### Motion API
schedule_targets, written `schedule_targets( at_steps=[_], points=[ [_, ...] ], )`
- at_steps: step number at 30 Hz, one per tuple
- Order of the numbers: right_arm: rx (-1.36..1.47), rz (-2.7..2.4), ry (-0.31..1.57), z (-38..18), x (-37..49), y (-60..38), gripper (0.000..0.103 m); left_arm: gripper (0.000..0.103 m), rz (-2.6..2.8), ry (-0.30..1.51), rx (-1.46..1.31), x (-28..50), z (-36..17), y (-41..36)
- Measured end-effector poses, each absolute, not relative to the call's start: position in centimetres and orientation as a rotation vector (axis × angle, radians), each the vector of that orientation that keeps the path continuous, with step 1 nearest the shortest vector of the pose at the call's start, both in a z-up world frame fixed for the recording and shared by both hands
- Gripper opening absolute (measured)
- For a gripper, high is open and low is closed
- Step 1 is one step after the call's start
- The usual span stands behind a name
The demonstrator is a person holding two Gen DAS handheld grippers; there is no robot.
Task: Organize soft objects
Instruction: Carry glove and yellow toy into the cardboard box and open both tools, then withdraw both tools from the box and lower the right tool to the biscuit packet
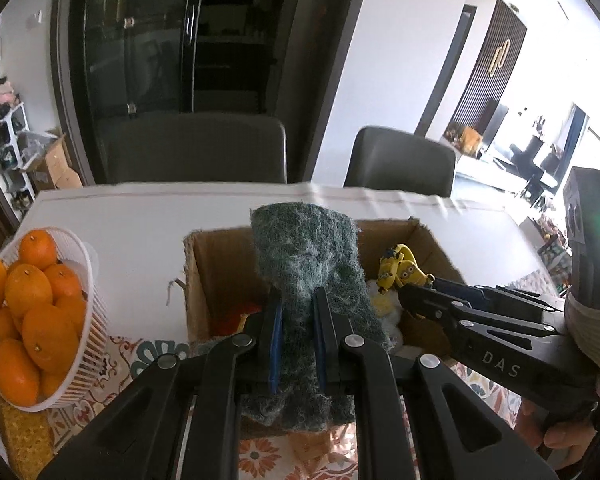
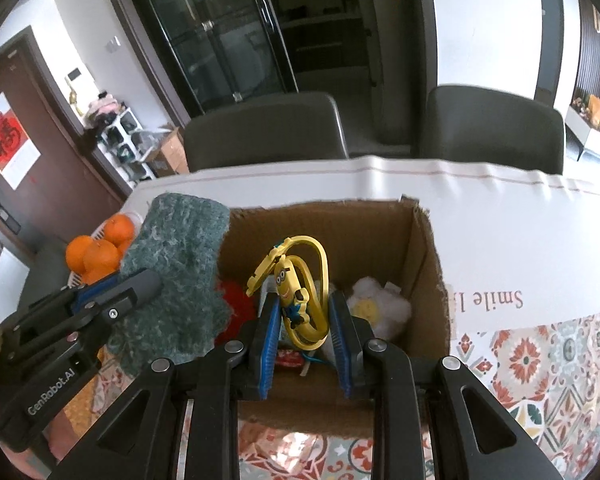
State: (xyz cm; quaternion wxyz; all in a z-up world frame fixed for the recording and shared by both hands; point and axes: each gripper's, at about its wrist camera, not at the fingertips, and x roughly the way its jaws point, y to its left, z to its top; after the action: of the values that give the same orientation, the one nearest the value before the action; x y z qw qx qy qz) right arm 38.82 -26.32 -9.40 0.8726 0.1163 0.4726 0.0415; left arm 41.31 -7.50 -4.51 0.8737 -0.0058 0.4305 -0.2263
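My left gripper (image 1: pixel 298 312) is shut on a dark green scouring pad (image 1: pixel 306 256) and holds it upright above the near edge of an open cardboard box (image 1: pixel 204 264). The pad also shows in the right wrist view (image 2: pixel 176 256), left of the box (image 2: pixel 424 264). My right gripper (image 2: pixel 306 316) is shut on a yellow minion toy with a loop strap (image 2: pixel 294 292), held over the box. That toy shows in the left wrist view (image 1: pixel 398 268) at my right gripper's tip (image 1: pixel 410 296). Inside the box lie a red soft item (image 2: pixel 236 308) and a white-and-yellow plush (image 2: pixel 374 304).
A white basket (image 1: pixel 86 280) of oranges (image 1: pixel 40 300) stands left of the box on the patterned tablecloth (image 2: pixel 540 360). A yellow sponge (image 1: pixel 24 436) lies by the basket. Two grey chairs (image 1: pixel 196 148) stand behind the white table (image 1: pixel 140 216).
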Motion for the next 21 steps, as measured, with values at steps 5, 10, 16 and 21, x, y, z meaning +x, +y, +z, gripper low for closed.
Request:
schedule_targets(
  at_steps=[5,10,16,21],
  points=[
    [0.255,0.083,1.019,-11.3,39.7,-26.7,0.026,0.027,-0.468,0.94,0.017,42.3,-6.0,-8.2],
    [0.26,0.041,1.028,-11.6,40.3,-27.3,0.046,0.057,-0.424,0.932,0.033,42.5,-6.0,-8.1],
    [0.225,-0.022,0.989,-10.0,38.8,-27.3,0.053,0.07,-0.311,0.863,0.105,40.8,-4.5,-7.3],
    [0.229,-0.049,0.926,-8.1,36.4,-26.8,0.062,0.086,-0.242,0.803,0.12,38.4,-3.0,-5.4]
  ],
)
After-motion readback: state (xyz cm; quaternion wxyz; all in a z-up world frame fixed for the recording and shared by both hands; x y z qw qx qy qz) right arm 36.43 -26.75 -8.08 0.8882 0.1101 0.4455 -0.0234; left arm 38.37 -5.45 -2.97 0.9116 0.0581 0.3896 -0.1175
